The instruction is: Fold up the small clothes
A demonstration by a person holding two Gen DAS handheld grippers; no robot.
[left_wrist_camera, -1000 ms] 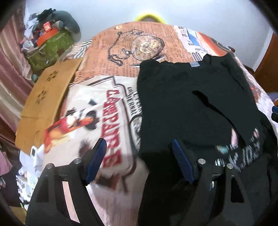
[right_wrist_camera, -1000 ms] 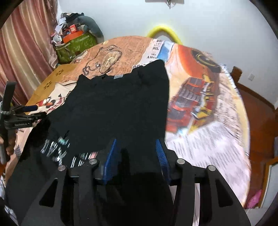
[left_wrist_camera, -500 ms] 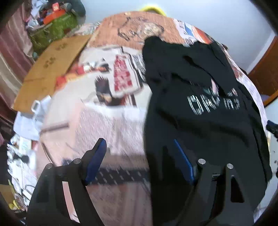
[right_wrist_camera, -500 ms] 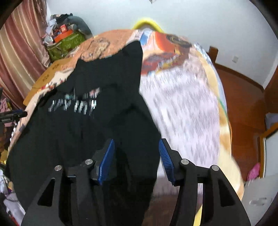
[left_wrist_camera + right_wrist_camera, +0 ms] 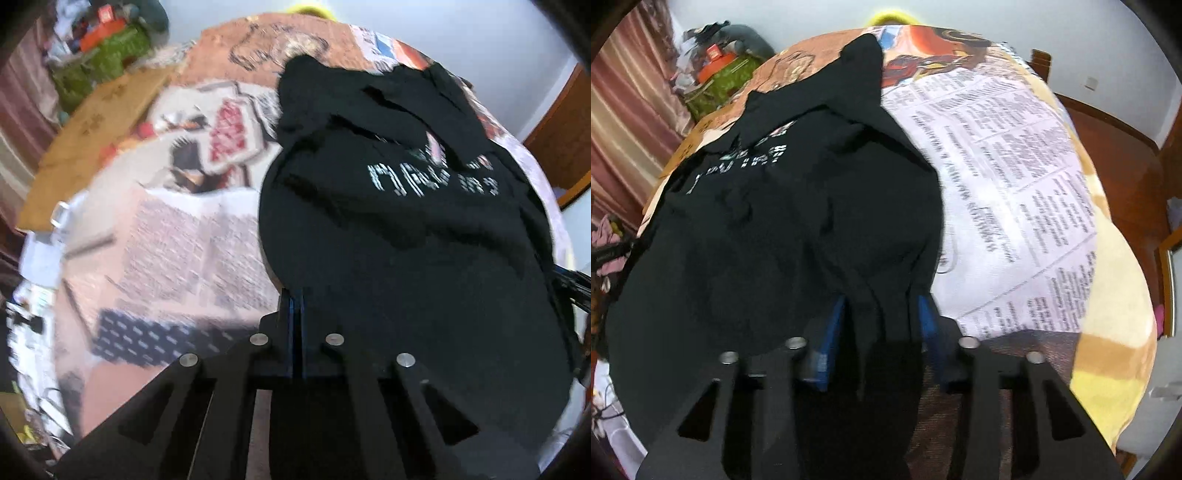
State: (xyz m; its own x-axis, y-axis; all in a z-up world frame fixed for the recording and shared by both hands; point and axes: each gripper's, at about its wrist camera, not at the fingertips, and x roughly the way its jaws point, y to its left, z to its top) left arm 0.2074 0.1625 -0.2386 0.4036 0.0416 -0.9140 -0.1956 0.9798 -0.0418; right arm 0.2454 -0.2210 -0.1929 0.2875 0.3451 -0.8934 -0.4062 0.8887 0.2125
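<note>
Soft matt cloth in the black T-shirt (image 5: 406, 229), creased, with a duller printed white lettering (image 5: 432, 181) on it. Smooth printed fabric, faintly sheened, across the bed cover (image 5: 1015, 177). Matt black plastic for the left gripper (image 5: 295, 314) and right gripper (image 5: 882, 325), studded with bright metal pins (image 5: 258, 338); blue pads (image 5: 833, 339) of a rubbery, dull look. Flat brown cardboard (image 5: 92, 122), matt. Glossy polished wood on the floor (image 5: 1115, 155). Ribbed, softly shining curtain cloth (image 5: 624, 107).
</note>
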